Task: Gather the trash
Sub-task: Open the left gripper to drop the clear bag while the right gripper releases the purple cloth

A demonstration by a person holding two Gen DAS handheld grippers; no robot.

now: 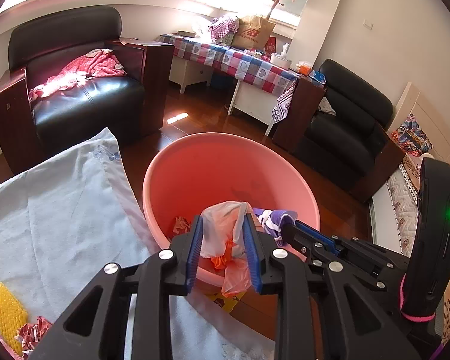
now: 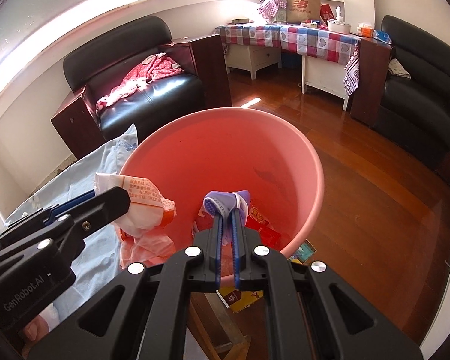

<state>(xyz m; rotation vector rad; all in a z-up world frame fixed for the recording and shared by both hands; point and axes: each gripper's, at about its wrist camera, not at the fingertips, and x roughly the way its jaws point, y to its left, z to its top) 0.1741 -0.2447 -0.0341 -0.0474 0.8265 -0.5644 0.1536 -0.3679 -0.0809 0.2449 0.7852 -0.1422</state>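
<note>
I hold my left gripper (image 1: 223, 228) over the near rim of the pink plastic bin (image 1: 165, 177), its blue pads partly apart with a crumpled plastic snack bag (image 1: 225, 234) between them. The bag is translucent white with orange print, and its loose end hangs below the pads, over the bin's near edge. The pads touch the bag on both sides, so I count it as gripped, though loosely.

My right gripper (image 2: 227, 210) points down into the same bin from just beside the left one. Its pads are pressed almost together on a small purple wrapper (image 2: 225, 202), which bunches up past the fingertips above the bin's inside. In the left view this wrapper (image 1: 273, 219) shows just right of the snack bag.

At the bottom of the bin lie red printed wrappers (image 2: 262, 223), already in. The bin stands on the wooden floor (image 2: 375, 198), touching the edge of a pale blue cloth (image 1: 60, 210) to its left. On that cloth, well apart from the bin, lie pieces of yellow foam netting (image 1: 7, 315) and a crumpled red-and-white wrapper (image 1: 34, 331). A yellow printed packet (image 2: 240, 298) lies on the floor under the bin's near side.
</note>
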